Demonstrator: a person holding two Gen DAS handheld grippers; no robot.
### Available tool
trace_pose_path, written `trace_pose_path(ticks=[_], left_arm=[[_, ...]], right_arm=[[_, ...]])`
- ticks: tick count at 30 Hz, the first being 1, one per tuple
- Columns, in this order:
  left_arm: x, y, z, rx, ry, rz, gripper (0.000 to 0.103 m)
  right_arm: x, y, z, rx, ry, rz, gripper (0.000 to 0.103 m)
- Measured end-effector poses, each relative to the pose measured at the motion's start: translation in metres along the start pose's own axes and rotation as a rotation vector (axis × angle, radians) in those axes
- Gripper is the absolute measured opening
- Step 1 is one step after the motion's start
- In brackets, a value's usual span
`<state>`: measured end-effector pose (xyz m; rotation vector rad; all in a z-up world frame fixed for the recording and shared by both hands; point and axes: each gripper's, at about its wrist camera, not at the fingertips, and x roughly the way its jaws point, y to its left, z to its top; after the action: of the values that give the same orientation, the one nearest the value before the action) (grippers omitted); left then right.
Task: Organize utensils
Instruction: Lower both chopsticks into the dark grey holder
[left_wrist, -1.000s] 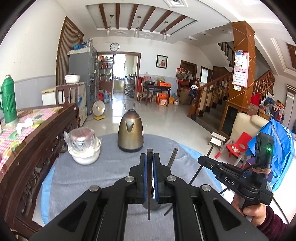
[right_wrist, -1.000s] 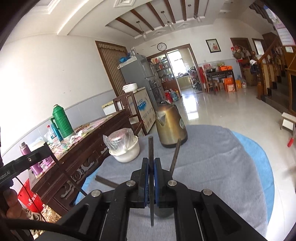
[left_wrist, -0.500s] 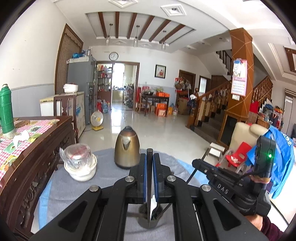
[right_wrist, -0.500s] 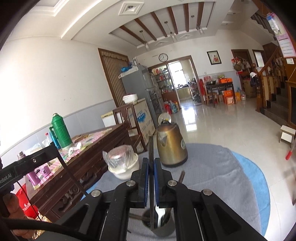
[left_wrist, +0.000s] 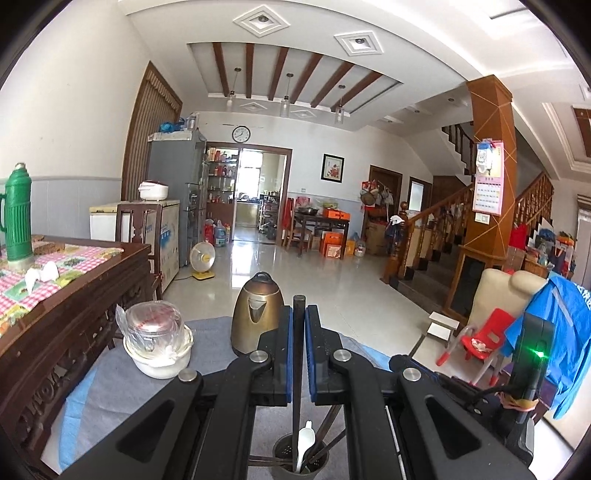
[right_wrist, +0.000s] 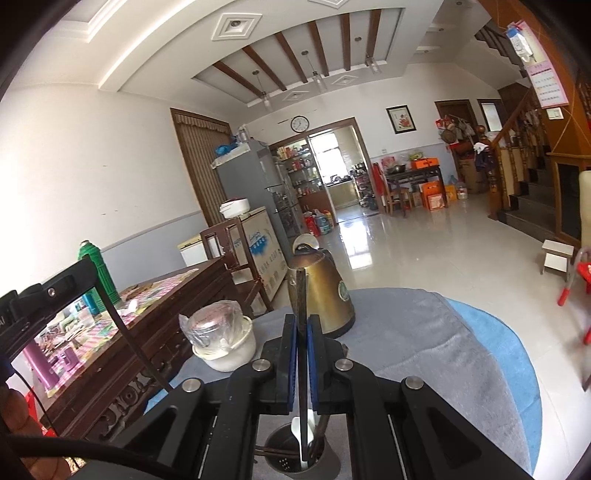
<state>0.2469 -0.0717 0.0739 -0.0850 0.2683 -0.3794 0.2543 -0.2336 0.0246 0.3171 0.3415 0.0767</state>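
Each gripper, left (left_wrist: 298, 332) and right (right_wrist: 302, 343), has its jaws clamped on 1 dark chopstick (left_wrist: 297, 369) above the utensil holder (left_wrist: 300, 459) on the grey-covered table (right_wrist: 424, 350).

Each camera sits just behind its own tongs, looking forward along them and slightly downward over the round grey-covered desk (left_wrist: 110, 384) into the long room. Both views are close to the desk's near edge. They share the brass kettle (left_wrist: 257, 317) at the far edge, the wrapped bowl (left_wrist: 159, 349), the utensil holder (left_wrist: 300, 458) below, and the wall clock (left_wrist: 241, 133).
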Motion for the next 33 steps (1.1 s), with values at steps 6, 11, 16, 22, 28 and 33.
trace_pose_path(ticks=[6,11,16,22,28,33], left_arm=[[0.012,0.001,-0.014,-0.01,0.004,0.024,0.007],[0.024,-0.001,-0.027,-0.004,0.032,0.043,0.007],[0.029,-0.003,-0.036,0.009,0.051,0.057,0.007],[0.031,-0.004,-0.039,0.016,0.065,0.067,0.007],[0.033,-0.005,-0.042,0.025,0.072,0.074,0.007],[0.035,-0.003,-0.045,0.025,0.083,0.081,0.007]], right_arm=[[0.005,-0.005,-0.008,0.014,0.017,-0.009,0.006],[0.006,-0.003,-0.015,-0.001,0.031,-0.011,0.006],[0.007,-0.003,-0.021,0.003,0.049,-0.011,0.006],[0.005,-0.004,-0.024,0.002,0.06,-0.01,0.006],[0.004,-0.003,-0.025,-0.002,0.071,-0.008,0.006],[0.005,-0.003,-0.027,-0.006,0.081,-0.011,0.006]])
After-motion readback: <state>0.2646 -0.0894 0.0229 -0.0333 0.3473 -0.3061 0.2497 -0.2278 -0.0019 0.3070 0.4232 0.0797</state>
